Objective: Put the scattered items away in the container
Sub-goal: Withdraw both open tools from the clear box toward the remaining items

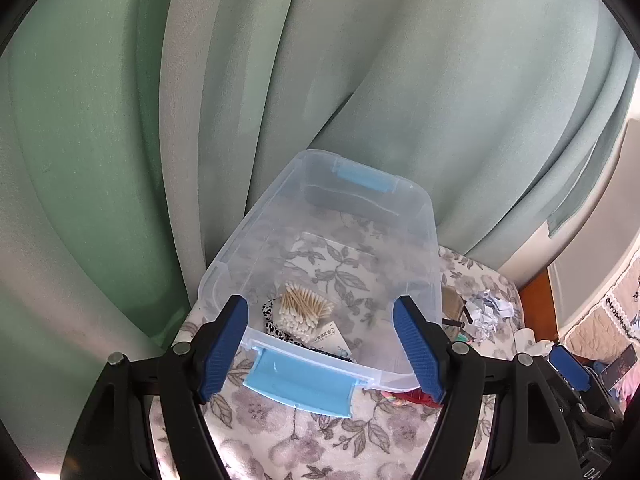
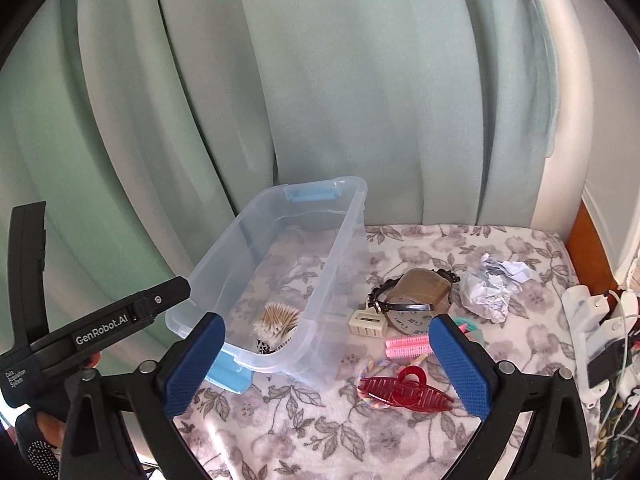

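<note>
Clear plastic container (image 1: 430,248) with blue latches, standing open straight ahead of the left gripper (image 1: 322,350), near rim passing between the two blue fingers (image 1: 222,350). Fingers spread wide, holding nothing, one at each side of the near blue latch (image 1: 300,382). Inside the container, just beyond the left finger: a bundle of cotton swabs (image 1: 304,310), a black-and-white patterned band (image 1: 276,326) beside it, and a small printed packet (image 1: 334,338) close to the near wall.

Right gripper (image 2: 326,364) also wide open and empty, hovering above the floral blanket (image 2: 300,432) that covers the surface. Container (image 2: 344,240) seen here ahead and toward the left finger (image 2: 196,364), with the swabs (image 2: 276,320) at its near end. Still scattered on the blanket, outside the container: a dark red hair claw (image 2: 404,394) lying between the fingers, near the right one, partly over a pastel twisted hair tie (image 2: 370,374); a pink roller (image 2: 406,346) just beyond it; a cream small clip (image 2: 368,324); a brown tape roll (image 2: 420,294) with a black headband (image 2: 384,298) leaning on it; a crumpled white paper (image 2: 494,286) farther out past the right finger; a bit of green thing (image 2: 472,330) mostly hidden behind that finger, cannot tell what.

Green curtain (image 2: 320,80) hanging behind everything. At far left of the right view, the body of the other gripper marked GenRobot.AI (image 2: 104,326), held in a gloved hand (image 2: 42,436)
</note>
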